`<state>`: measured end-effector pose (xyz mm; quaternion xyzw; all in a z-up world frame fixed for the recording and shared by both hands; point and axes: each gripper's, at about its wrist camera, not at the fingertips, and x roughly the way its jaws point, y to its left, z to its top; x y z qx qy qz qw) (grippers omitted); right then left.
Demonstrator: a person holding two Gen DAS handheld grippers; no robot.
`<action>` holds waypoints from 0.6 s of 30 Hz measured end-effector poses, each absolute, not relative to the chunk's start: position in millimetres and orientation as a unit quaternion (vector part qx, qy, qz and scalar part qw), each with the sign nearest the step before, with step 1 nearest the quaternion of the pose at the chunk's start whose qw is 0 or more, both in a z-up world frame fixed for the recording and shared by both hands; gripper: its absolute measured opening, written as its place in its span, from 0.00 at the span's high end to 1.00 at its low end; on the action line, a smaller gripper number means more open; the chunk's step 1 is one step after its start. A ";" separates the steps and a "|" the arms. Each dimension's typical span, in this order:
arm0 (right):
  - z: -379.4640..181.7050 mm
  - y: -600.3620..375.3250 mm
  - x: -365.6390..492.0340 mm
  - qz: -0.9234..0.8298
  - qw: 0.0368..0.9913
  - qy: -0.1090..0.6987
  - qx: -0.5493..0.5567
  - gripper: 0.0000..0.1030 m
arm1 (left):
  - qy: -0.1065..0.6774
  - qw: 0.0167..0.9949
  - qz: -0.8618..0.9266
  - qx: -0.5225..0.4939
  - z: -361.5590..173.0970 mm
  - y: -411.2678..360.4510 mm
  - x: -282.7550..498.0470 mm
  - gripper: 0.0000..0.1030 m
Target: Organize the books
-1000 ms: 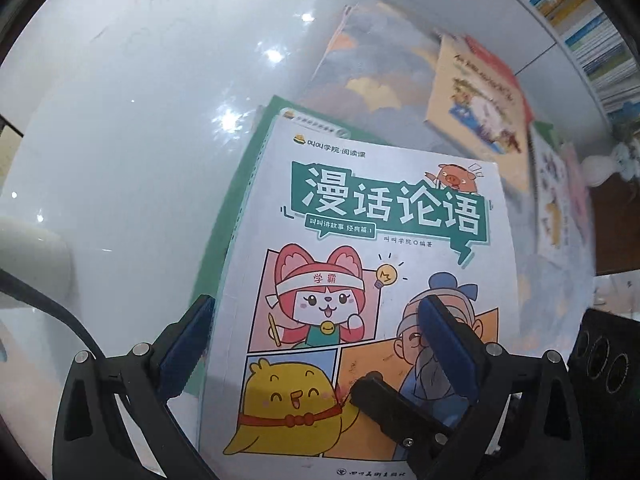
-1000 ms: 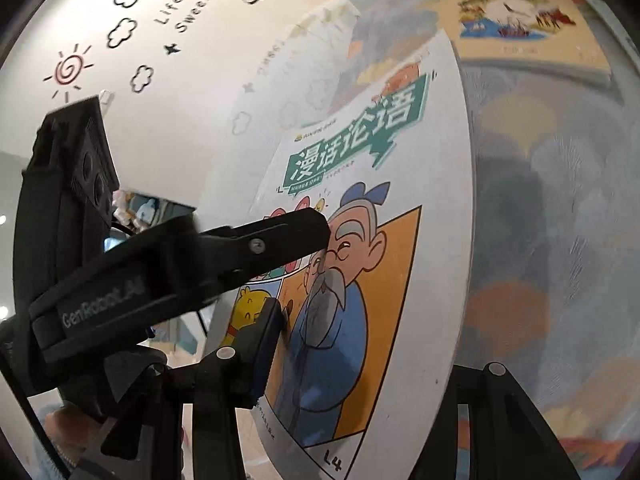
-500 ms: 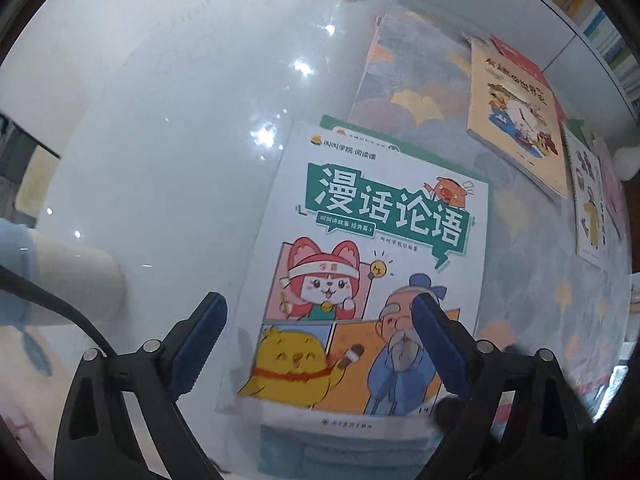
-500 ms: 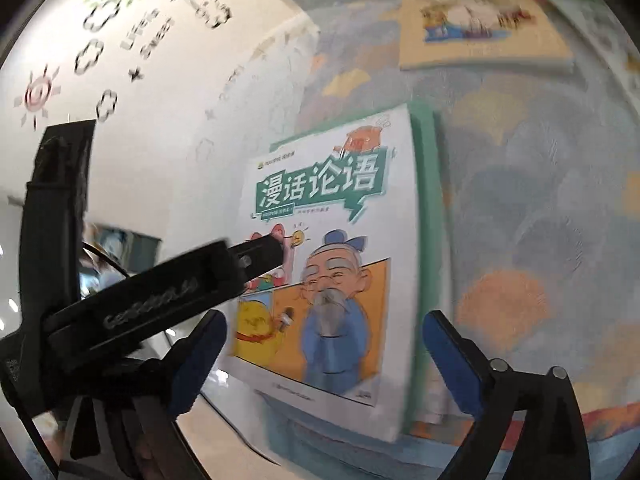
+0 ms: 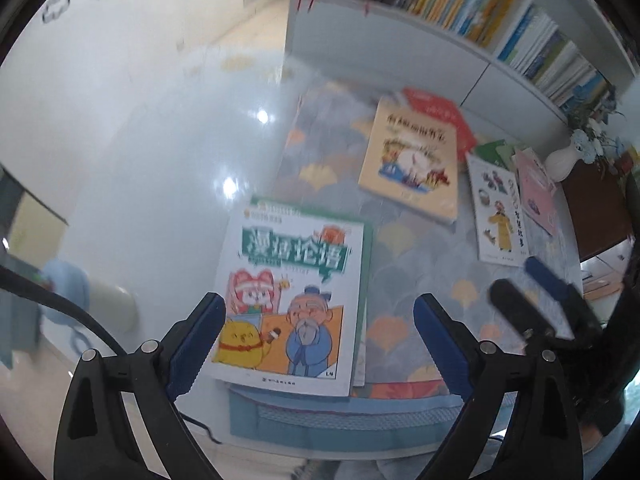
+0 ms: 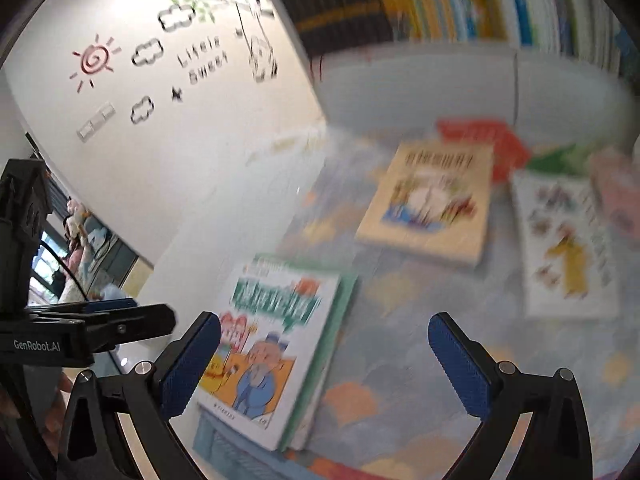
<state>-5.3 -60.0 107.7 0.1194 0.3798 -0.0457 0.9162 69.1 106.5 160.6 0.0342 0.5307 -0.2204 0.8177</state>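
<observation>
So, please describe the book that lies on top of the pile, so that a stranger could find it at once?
Look at the table with the patterned cloth, in front of the bookshelf. At its near edge lies a small pile, and the top book has a white cover with a green title banner. Only it shows cartoons: a yellow chick and a bearded old man in blue.

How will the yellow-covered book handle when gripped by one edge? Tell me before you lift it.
The yellow-covered book looks thick, with a visible page block at its near edge, so it probably stays fairly stiff. Its cover looks smooth, so the fingers may slip. It overlaps a red book, which may shift if it is dragged.
</observation>
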 end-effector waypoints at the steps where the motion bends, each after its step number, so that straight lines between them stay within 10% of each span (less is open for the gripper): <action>1: 117.4 -63.4 -8.0 -0.052 0.921 0.368 0.112 0.00 | 0.522 0.823 -0.221 0.038 170.3 107.3 66.6 0.05; 18: 300.1 -167.4 -108.4 -0.214 0.944 0.235 0.090 0.00 | 0.417 0.846 -0.316 0.100 270.6 13.6 30.0 0.02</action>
